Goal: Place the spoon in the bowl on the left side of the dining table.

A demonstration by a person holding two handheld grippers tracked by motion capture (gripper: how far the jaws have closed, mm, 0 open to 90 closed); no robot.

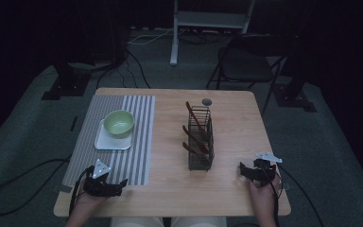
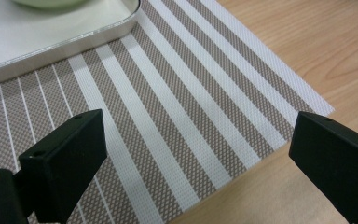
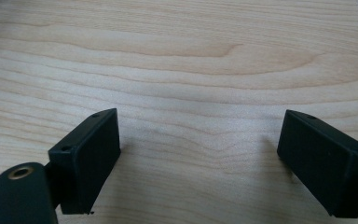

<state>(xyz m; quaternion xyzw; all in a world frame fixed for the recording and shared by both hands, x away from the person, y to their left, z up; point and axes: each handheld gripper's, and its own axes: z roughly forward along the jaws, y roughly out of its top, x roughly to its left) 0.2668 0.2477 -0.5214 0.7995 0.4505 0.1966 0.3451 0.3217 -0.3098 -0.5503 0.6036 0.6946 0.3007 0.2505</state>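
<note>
The left gripper (image 1: 118, 182) rests on the mat (image 1: 137, 142), jaws apart, empty, near the tray (image 1: 101, 141) with its bowl (image 1: 118, 123). The rack (image 1: 201, 142) of spoons (image 1: 194, 119) stands mid-table. The right gripper (image 1: 244, 171) gapes empty on bare wood. A careless reach could topple the rack.

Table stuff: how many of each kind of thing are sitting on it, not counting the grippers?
Striped placemat: 1
White tray: 1
Green bowl: 1
Wire basket: 1
Brown utensils standing in the basket: 3 that I can make out
Total: 7
</note>
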